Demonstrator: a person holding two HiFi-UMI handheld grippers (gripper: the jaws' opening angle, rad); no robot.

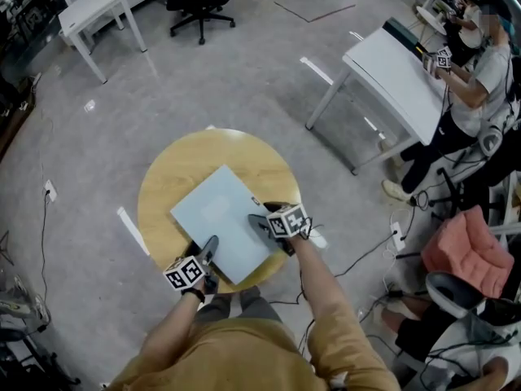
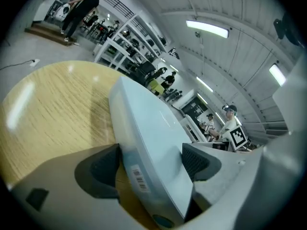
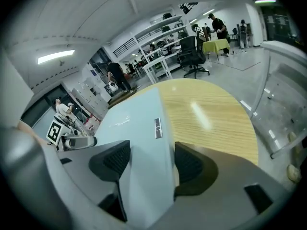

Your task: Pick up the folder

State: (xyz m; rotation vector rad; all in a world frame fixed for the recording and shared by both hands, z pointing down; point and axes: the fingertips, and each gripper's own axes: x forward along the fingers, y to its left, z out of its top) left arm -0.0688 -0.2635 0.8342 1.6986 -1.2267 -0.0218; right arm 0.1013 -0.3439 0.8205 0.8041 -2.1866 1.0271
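A pale blue folder [image 1: 220, 218] lies flat on the round wooden table [image 1: 179, 169]. My left gripper [image 1: 207, 252] is at its near left corner, my right gripper [image 1: 262, 225] at its near right edge. In the left gripper view the folder [image 2: 148, 123], with a barcode label [image 2: 137, 178] on its side, fills the gap of the left gripper [image 2: 148, 162]; one pad lies along its edge, the other stands just off its cover. In the right gripper view the folder [image 3: 139, 128] likewise sits between the jaws of the right gripper [image 3: 151, 162], with no clear squeeze visible.
A white desk [image 1: 391, 72] with a seated person [image 1: 480, 80] stands to the right. A black office chair [image 1: 199, 2] and a white table [image 1: 94, 10] are at the back. A pink-cushioned chair [image 1: 468, 247] and floor cables lie near right.
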